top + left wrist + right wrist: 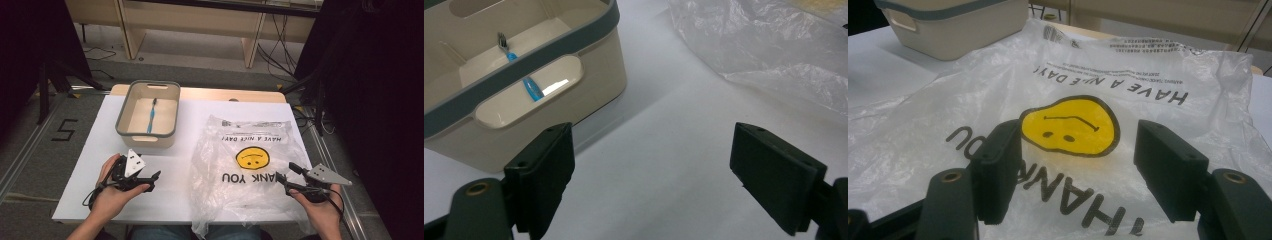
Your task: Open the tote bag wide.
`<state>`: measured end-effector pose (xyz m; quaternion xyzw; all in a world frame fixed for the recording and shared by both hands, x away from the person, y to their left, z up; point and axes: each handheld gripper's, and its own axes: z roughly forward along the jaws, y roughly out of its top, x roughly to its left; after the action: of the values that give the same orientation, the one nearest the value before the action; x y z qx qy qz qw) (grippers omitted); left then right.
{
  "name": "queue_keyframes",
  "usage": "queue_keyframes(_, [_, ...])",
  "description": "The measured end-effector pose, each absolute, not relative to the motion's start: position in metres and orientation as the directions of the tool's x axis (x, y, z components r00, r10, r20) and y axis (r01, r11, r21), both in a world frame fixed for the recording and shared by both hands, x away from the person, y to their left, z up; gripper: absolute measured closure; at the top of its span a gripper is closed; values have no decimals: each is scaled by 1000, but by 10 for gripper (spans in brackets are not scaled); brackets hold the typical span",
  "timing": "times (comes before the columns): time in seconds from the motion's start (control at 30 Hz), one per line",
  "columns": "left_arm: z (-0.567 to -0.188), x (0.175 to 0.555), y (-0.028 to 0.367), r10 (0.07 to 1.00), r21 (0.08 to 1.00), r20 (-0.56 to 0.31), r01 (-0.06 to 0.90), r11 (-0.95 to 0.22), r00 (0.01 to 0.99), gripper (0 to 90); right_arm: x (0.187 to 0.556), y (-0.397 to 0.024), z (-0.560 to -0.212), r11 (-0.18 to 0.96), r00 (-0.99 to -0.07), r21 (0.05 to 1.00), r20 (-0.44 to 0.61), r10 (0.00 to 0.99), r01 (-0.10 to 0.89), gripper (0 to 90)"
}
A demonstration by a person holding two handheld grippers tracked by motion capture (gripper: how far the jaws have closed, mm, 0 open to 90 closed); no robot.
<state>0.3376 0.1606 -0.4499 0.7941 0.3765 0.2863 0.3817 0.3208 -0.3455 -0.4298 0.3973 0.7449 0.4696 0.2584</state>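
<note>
High view shows both grippers hovering over the tabletop [170, 200], neither holding anything. The right gripper [288, 178] stands spread, its jaws empty, at the near right edge of the plastic bag [250, 165]; the left gripper [150, 181] is likewise released, bare tabletop between its jaws. Beyond it sits the bin [147, 114] holding a toothbrush [151, 116]. Judging by this, the approach is under way; next, probably pinching the bag's edge.
</note>
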Motion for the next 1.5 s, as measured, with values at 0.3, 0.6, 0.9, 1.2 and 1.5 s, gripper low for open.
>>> queue_keyframes(0.3, [-449,335,155,809,820,162,379,-429,565,176,322,-346,-430,242,-548,905,-12,836,351,367])
queue_keyframes(0.6, [-443,321,126,755,828,142,341,-445,640,184,325,-347,-426,243,-523,902,-22,852,358,361])
queue_keyframes(0.9, [-436,310,89,671,827,51,346,-444,740,197,325,-350,-419,261,-476,887,-54,878,381,355])
queue_keyframes(1.2, [-451,310,45,585,760,23,367,-537,810,197,328,-367,-416,234,-407,866,-40,913,441,355])
queue_keyframes(1.5, [-475,316,20,564,654,29,411,-635,825,195,328,-378,-417,206,-359,858,-28,933,470,355])
